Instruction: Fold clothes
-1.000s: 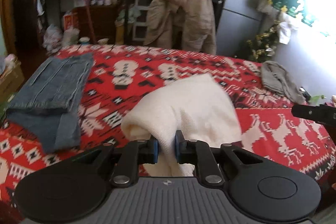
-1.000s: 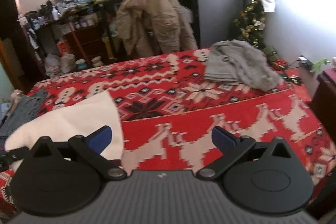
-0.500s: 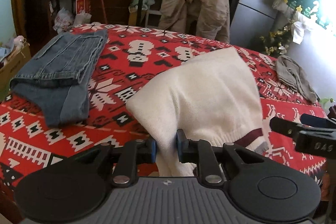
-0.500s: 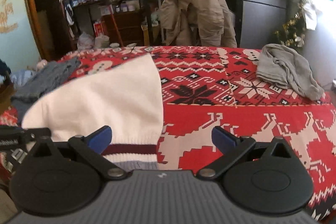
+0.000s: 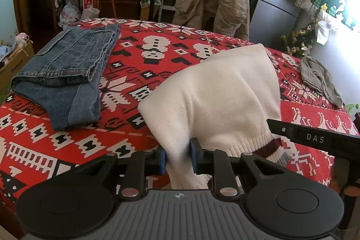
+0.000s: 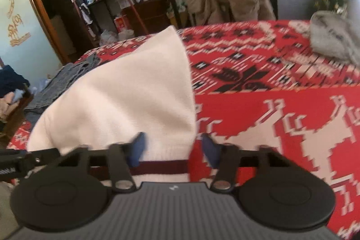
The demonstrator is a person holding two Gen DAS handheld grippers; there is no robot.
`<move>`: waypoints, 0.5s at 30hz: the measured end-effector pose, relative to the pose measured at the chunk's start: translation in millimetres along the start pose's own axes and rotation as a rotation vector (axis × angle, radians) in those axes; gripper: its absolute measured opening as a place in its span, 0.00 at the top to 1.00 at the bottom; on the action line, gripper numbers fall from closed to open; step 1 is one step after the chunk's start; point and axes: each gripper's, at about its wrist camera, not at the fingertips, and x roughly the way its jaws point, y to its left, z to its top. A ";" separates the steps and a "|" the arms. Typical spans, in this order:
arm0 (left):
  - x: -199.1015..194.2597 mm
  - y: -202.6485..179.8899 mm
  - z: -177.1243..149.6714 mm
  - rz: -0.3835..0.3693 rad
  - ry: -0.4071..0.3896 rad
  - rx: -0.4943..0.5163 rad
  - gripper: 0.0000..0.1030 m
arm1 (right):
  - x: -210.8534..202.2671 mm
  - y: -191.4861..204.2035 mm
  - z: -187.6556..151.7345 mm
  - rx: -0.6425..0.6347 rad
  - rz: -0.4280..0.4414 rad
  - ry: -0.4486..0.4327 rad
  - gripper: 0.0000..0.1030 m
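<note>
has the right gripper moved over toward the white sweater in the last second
Yes. The right gripper has swung left: the grey garment slid to the right edge of its view, and its narrowed fingers now straddle the white sweater hem.

Left tool (image 5: pixel 178 160): matte black plastic, grey ribbed housing at the base with a small white logo. Two round black discs flank it, the right one with a raised inner circle. Slim black link arms pivot on silver screws, ending in blue pads (image 5: pixel 194 155). Right tool (image 6: pixel 173 147): same build, same ribbed grey body, silver pivot screws, blue pads (image 6: pixel 137 148), view motion-blurred. Seen from the left wrist, its black side bar carries white "DAS" lettering and a small screw.
</note>
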 end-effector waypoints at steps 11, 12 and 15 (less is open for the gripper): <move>-13.0 -0.1 2.9 -0.046 -0.004 -0.019 0.79 | -34.1 -3.9 13.2 0.000 0.010 -0.074 0.98; -14.7 -0.3 3.0 -0.045 -0.006 -0.014 0.74 | -36.5 -4.0 12.3 0.002 0.017 -0.076 0.98; -23.3 -2.5 1.9 -0.055 -0.016 0.004 0.72 | -43.9 -4.3 9.8 0.007 0.035 -0.084 0.98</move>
